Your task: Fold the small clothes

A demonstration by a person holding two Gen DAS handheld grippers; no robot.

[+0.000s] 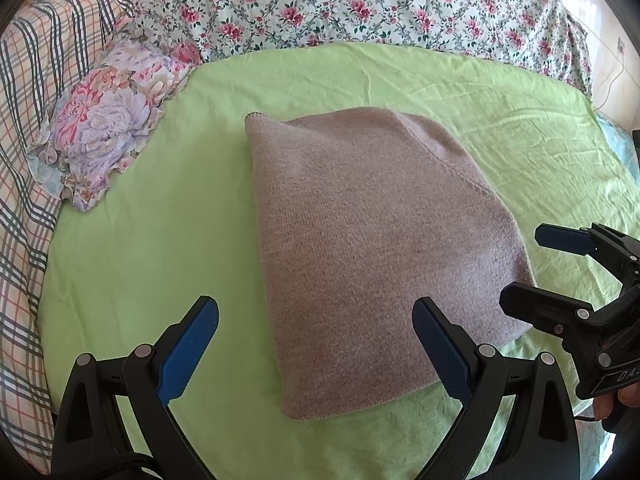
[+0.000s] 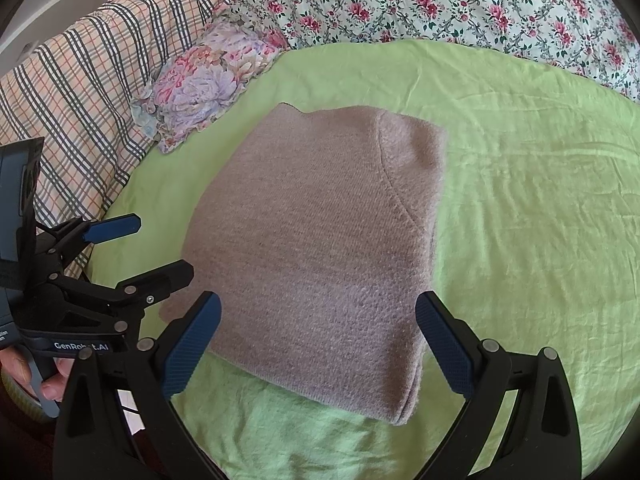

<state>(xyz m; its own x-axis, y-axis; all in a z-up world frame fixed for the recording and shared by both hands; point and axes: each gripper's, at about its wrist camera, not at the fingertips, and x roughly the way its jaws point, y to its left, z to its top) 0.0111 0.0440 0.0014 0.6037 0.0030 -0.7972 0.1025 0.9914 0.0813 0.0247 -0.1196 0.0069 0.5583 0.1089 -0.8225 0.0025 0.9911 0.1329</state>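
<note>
A folded mauve-grey knitted garment [image 1: 372, 240] [image 2: 320, 248] lies flat on a light green sheet [image 1: 140, 240] [image 2: 520, 220]. My left gripper [image 1: 316, 344] hangs open above the garment's near edge, blue pads wide apart, nothing between them. In the right wrist view my right gripper [image 2: 318, 340] is also open over the garment's near edge and holds nothing. Each gripper shows in the other's view: the right one [image 1: 536, 264] at the garment's right side, the left one [image 2: 156, 246] at its left side, both open and apart from the cloth.
A small floral pillow [image 1: 104, 124] [image 2: 200, 80] lies left of the garment. A plaid quilt [image 1: 28, 120] [image 2: 80, 92] is piled at the left and a flowered quilt [image 1: 360, 4] [image 2: 460, 4] along the back. A hand [image 2: 36, 376] grips the left tool.
</note>
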